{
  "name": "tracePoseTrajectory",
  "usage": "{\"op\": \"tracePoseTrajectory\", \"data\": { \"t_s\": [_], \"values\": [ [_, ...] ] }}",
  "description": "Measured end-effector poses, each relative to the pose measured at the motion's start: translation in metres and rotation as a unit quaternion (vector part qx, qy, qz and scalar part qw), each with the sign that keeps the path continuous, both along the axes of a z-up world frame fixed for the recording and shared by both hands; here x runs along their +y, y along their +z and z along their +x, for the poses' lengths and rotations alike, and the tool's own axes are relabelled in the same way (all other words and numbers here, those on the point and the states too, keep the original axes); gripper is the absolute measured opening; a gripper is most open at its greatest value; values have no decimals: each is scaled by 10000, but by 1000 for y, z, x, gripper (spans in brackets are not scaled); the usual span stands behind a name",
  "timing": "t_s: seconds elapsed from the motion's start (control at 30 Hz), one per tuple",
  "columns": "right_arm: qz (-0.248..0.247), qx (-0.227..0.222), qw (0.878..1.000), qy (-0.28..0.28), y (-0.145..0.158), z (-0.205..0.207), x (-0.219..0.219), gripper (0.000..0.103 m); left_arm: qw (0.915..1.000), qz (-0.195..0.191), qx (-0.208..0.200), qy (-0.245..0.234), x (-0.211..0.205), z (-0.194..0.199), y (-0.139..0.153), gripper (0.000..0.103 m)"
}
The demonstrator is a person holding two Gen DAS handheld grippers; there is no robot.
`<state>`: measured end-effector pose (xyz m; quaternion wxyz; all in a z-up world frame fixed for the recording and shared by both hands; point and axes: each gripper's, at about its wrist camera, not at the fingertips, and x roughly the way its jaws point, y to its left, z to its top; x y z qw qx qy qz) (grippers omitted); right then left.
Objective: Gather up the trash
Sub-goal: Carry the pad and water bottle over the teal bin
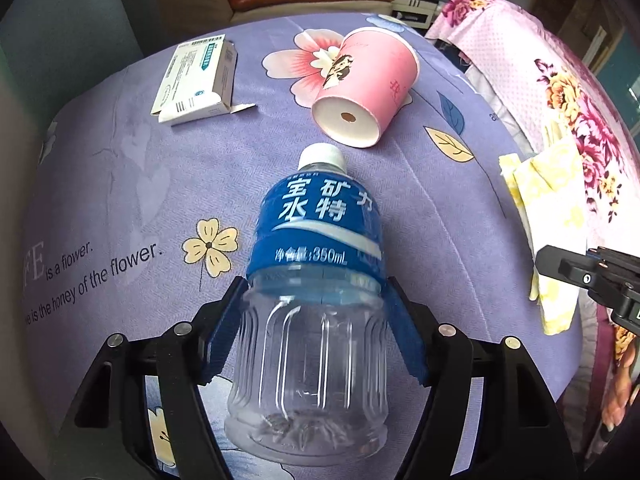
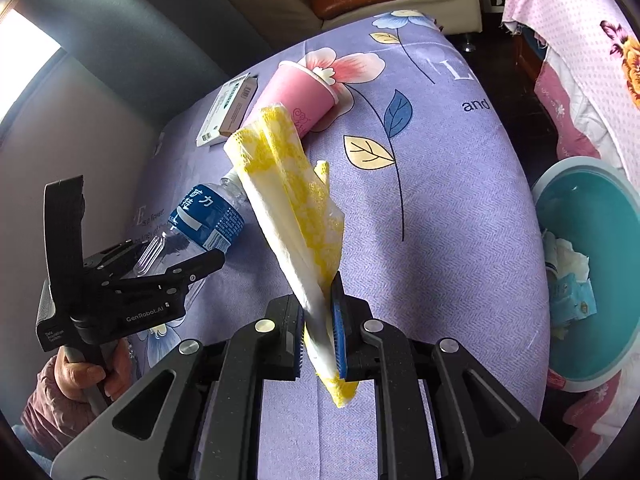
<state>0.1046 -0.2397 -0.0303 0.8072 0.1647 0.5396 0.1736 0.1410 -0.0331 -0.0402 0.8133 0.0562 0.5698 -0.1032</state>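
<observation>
**Well, both grippers have something between them**

So the right gripper (image 2: 318, 292) is pinched almost completely closed on a folded yellow-and-white paper napkin (image 2: 288, 184). The napkin sticks up past the fingertips and a bit of it pokes out below the pads too. It's held up over the purple flowered bedspread (image 2: 440, 220), not lying on it.

The left gripper (image 1: 316, 280) sits roughly half open with a clear plastic bottle (image 1: 316, 320) between its blue pads (image 1: 224, 332). The bottle has a blue label and a white cap, looks empty, and points cap-first away from the gripper. The pad tips are right up against its sides just under the label. Honestly I can't tell whether they're actually squeezing it or just sitting beside it. A hand (image 2: 80, 376) is wrapped around that gripper's handle.

Further back on the bedspread, a pink paper cup (image 1: 360, 84) lies on its side. A white carton (image 1: 196, 80) with an open flap lies to its left, well apart from it. Off the right edge of the bed there's a teal bin (image 2: 580, 164) with some crumpled tissue (image 2: 568, 256) already in it.
</observation>
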Motion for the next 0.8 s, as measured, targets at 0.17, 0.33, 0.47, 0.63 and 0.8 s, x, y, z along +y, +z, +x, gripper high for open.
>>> {"op": "tracePoseTrajectory", "data": {
  "t_s": [0.17,0.33,0.47,0.63,0.8],
  "values": [
    [11,47,10000,15,-4,2,0,13,10000,-6,52,46,-1,5,-7,82],
    [10,78,10000,4,-7,5,0,13,9999,43,50,122,1,0,-11,66],
    [34,50,10000,-58,-6,5,-3,13,9999,124,-70,82,-4,-9,-4,65],
    [115,-44,9998,-185,-1,1,-14,13,9996,55,-212,-153,-23,-20,12,66],
    [363,-227,9979,-495,11,-9,-40,13,9984,-24,-331,-462,-53,-30,29,66]
  ]
}}
